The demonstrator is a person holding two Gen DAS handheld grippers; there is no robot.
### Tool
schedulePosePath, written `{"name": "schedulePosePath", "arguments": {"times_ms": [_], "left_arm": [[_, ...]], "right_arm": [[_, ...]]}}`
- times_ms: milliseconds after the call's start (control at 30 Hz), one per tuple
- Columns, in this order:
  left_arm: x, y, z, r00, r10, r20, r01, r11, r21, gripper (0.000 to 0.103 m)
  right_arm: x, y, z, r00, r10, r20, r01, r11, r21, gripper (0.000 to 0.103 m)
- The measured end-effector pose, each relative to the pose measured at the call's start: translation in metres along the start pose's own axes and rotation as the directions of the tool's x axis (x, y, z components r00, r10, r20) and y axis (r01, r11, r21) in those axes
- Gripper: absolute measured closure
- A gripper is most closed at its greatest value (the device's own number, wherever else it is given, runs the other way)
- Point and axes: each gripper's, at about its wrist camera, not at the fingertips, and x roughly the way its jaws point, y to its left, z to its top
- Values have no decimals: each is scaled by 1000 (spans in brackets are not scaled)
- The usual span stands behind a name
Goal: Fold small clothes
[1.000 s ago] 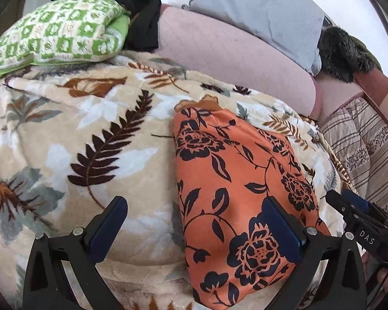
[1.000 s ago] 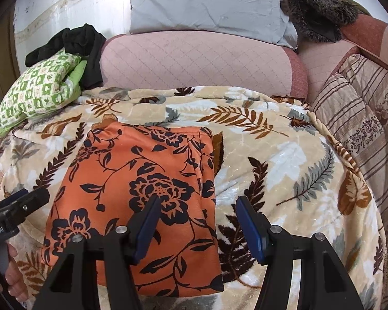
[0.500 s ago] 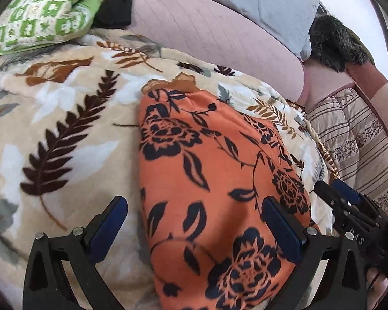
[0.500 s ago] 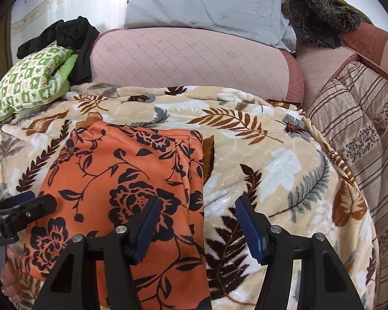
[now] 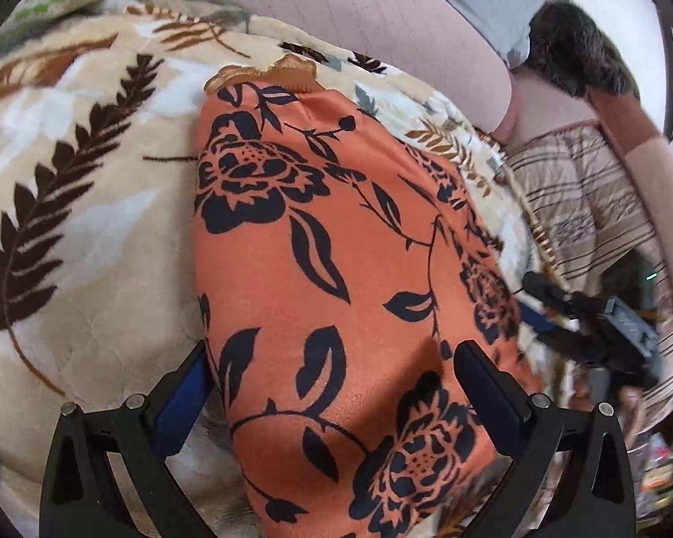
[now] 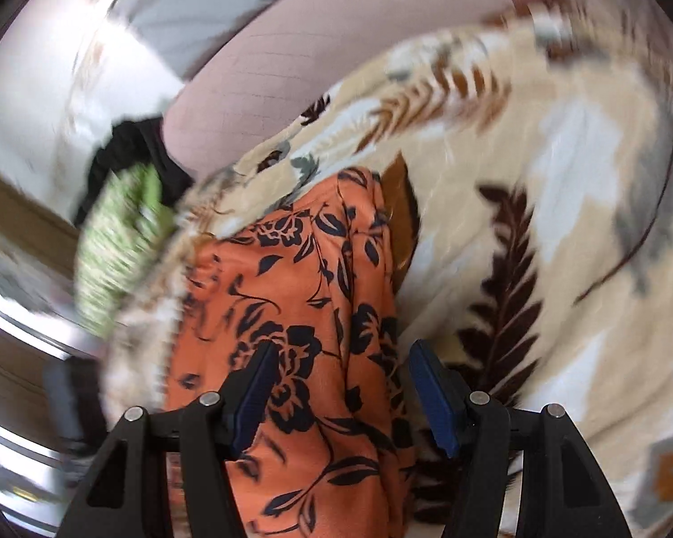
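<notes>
Left wrist view: left gripper (image 5: 332,381) gaping, nothing pinched, straddling the near end of the orange floral garment (image 5: 336,269) spread flat on the leaf-print blanket (image 5: 67,233). Right gripper (image 6: 341,390) likewise unclenched over the garment's right edge. Approach step; next, pinch near corners.

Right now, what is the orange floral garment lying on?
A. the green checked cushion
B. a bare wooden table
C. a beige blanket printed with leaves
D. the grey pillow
C: the orange floral garment lies flat on the beige blanket with brown leaf prints, which shows on both sides of it in the left wrist view.
</notes>
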Motion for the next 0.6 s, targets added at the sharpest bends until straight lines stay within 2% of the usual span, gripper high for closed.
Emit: {"name": "schedulePosePath", "arguments": {"times_ms": [100,200,300,433,600], "left_arm": [[1,8,0,998,-55,-20,54,998,-33,0],[0,8,-1,998,-64,-22,64,998,-25,0],[0,8,-1,997,-74,-24,73,997,-27,0],[2,7,-2,996,-82,-26,81,997,-18,0],[8,-2,-5,998,-64,-21,64,998,7,0]], "right_arm": [[2,-19,1,1000,30,-8,-29,995,97,38],[16,-30,-1,993,104,-55,-94,983,157,38],[32,-35,-7,986,132,-103,-109,973,203,38],[47,-28,-12,968,206,-142,-173,962,212,38],[54,-21,-17,964,225,-142,-195,960,198,33]]}}
